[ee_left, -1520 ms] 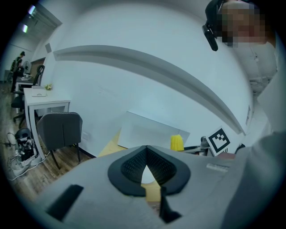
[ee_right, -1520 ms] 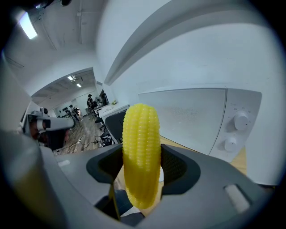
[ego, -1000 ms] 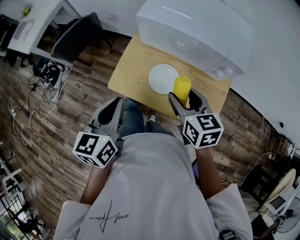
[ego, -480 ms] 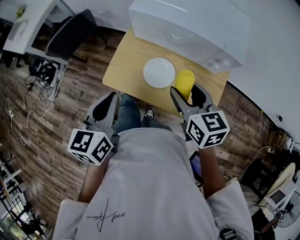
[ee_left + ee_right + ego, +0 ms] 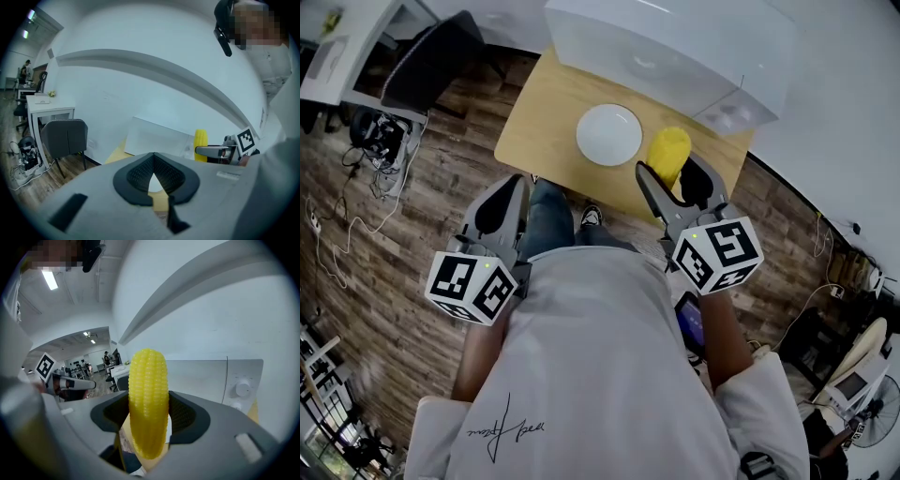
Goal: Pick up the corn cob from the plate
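The right gripper [image 5: 672, 174] clamps the yellow corn cob [image 5: 668, 153] between its fingers [image 5: 652, 194] above the tabletop [image 5: 542, 114], just beside the white plate [image 5: 608, 134], while the left gripper [image 5: 507, 194] hangs over the wooden floor [image 5: 412, 234].

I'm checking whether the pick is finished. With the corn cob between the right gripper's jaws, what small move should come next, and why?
Probably a short lift straight up, grip unchanged. The right gripper is shut on the corn cob, upright between its jaws, and the head view shows it beside the bare white plate, not on it, so the pick looks nearly done.
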`<action>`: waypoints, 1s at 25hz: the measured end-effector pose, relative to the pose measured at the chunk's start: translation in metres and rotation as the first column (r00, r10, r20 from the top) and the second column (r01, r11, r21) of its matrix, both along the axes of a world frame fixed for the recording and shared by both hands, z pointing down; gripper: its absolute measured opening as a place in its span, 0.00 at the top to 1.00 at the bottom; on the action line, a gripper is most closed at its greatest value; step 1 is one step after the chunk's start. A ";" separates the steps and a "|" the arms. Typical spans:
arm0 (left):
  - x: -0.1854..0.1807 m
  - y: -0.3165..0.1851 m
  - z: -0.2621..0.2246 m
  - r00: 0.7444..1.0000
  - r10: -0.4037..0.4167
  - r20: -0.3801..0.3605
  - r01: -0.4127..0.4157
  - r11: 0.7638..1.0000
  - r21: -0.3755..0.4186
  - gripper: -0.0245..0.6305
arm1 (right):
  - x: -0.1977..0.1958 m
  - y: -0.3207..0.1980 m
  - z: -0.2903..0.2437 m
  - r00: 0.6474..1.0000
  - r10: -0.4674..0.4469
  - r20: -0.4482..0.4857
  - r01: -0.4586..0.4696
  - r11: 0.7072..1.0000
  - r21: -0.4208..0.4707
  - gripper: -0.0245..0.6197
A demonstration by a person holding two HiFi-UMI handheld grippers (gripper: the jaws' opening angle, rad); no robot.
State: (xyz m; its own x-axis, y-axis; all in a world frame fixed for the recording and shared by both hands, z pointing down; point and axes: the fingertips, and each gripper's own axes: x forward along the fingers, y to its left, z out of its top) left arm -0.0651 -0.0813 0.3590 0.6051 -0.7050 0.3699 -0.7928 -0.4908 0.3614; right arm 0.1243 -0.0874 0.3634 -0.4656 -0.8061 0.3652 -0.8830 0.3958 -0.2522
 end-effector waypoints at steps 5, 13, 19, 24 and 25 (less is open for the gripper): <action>0.001 0.000 0.000 1.000 -0.008 -0.006 0.008 1.000 -0.005 0.97 | 0.001 0.001 0.004 1.000 -0.011 -0.013 0.011 1.000 -0.013 0.55; 0.003 0.000 0.003 1.000 -0.009 -0.015 0.009 1.000 -0.019 0.97 | -0.001 0.003 0.004 0.999 -0.032 0.021 0.033 0.999 -0.009 0.56; 0.007 0.000 0.004 1.000 -0.004 0.001 0.004 1.000 -0.018 0.97 | -0.002 0.005 0.003 0.998 -0.053 0.044 0.053 0.998 -0.012 0.56; 0.009 0.001 0.006 1.000 -0.005 0.003 0.005 1.000 -0.023 0.97 | 0.000 0.005 0.005 0.997 -0.058 0.046 0.059 0.998 -0.021 0.55; 0.009 0.001 0.006 1.000 -0.006 0.006 0.006 1.000 -0.022 0.97 | 0.000 0.005 0.006 0.997 -0.060 0.046 0.061 0.998 -0.022 0.56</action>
